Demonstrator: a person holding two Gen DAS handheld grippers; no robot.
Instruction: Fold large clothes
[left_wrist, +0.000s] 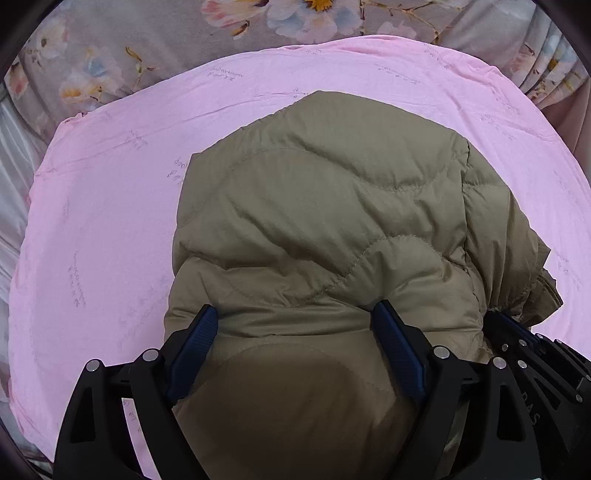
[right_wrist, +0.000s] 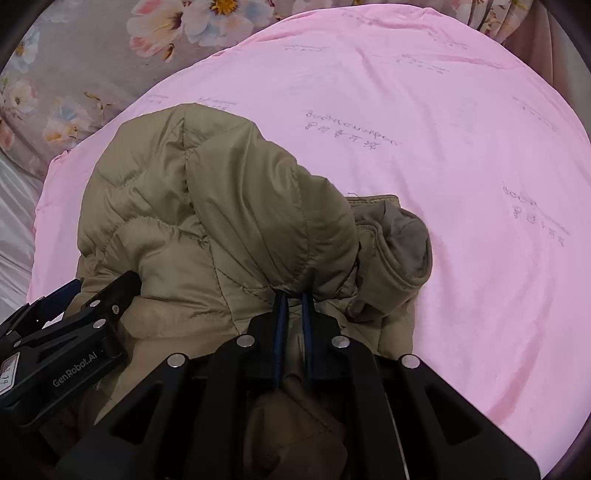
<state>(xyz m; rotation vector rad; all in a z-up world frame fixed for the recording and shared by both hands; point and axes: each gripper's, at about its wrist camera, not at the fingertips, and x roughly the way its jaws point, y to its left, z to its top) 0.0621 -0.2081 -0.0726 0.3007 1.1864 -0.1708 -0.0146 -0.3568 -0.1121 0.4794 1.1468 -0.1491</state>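
An olive quilted puffer jacket (left_wrist: 325, 206) lies bunched on a pink sheet (left_wrist: 110, 221). My left gripper (left_wrist: 298, 321) points down over its near part with the jaws wide. The padded bulk sits between the blue pads, and I see no pinch on it. In the right wrist view my right gripper (right_wrist: 294, 299) is shut on a thin fold of the jacket (right_wrist: 221, 206) at its near edge. A rolled sleeve cuff (right_wrist: 402, 251) sticks out to the right of that grip. The left gripper (right_wrist: 103, 282) shows at the lower left, resting against the jacket.
The pink sheet (right_wrist: 461, 166) spreads wide to the right and beyond the jacket. Grey floral bedding (left_wrist: 110, 48) borders it at the back and left. White pleated fabric (left_wrist: 14, 155) lies at the far left edge.
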